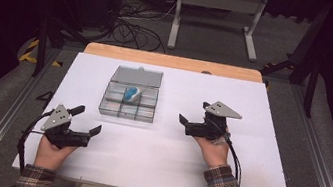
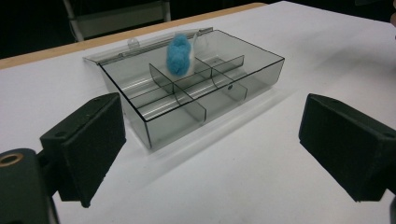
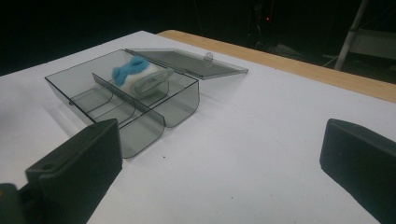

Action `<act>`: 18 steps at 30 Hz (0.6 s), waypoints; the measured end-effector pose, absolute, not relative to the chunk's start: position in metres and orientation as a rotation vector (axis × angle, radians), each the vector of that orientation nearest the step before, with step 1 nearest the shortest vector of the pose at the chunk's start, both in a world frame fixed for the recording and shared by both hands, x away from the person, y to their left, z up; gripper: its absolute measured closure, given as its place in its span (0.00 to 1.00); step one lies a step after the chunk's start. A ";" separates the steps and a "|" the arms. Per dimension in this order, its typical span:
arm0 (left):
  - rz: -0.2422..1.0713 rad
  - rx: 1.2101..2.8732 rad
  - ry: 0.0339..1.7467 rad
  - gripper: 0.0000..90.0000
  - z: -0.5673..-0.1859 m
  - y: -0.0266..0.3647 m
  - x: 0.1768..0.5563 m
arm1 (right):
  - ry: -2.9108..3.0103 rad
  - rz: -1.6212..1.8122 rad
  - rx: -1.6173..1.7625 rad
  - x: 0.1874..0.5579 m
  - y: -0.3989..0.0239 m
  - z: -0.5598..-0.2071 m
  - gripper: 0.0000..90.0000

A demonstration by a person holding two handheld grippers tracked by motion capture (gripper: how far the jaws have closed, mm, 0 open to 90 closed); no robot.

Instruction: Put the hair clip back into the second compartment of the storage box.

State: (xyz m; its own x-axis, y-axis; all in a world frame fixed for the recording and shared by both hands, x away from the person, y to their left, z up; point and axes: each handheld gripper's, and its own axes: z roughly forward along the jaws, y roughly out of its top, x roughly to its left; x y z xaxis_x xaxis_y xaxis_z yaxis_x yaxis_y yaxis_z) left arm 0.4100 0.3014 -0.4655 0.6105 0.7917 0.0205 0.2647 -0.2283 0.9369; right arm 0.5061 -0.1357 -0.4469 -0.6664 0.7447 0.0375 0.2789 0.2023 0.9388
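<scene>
Left tool (image 1: 86, 119) and right tool (image 1: 194, 112): jaws wide, holding nothing, flanking the clear grey plastic divided box (image 1: 127, 109), lid open, containing a blue-and-white soft item (image 1: 131, 93), on the white bench (image 1: 153, 162).

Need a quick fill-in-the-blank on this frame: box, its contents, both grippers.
1. The smoky clear plastic compartment box has its hinged lid ____.
2. The fluffy object in the box is white and ____.
3. The left gripper and the right gripper both have their jaws ____.
4. The box rests on a ____ tabletop.

Missing words: open; blue; open; white
</scene>
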 end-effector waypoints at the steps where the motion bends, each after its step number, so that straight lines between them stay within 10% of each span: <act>1: 0.625 1.783 0.860 0.09 -0.465 0.301 0.410 | 2.053 1.462 0.944 0.505 -0.137 -0.447 0.00; 18: 0.627 1.776 0.869 0.08 -0.466 0.301 0.410 | 2.004 1.495 0.962 0.496 -0.160 -0.449 0.00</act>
State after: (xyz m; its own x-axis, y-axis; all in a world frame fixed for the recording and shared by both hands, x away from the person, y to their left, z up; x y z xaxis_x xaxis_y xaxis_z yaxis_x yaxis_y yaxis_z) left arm 0.4097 0.3014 -0.4658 0.6041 0.7967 0.0168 0.2668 -0.2221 0.9378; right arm 0.4956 -0.1596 -0.4491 -0.6503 0.7583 0.0457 0.2599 0.1655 0.9514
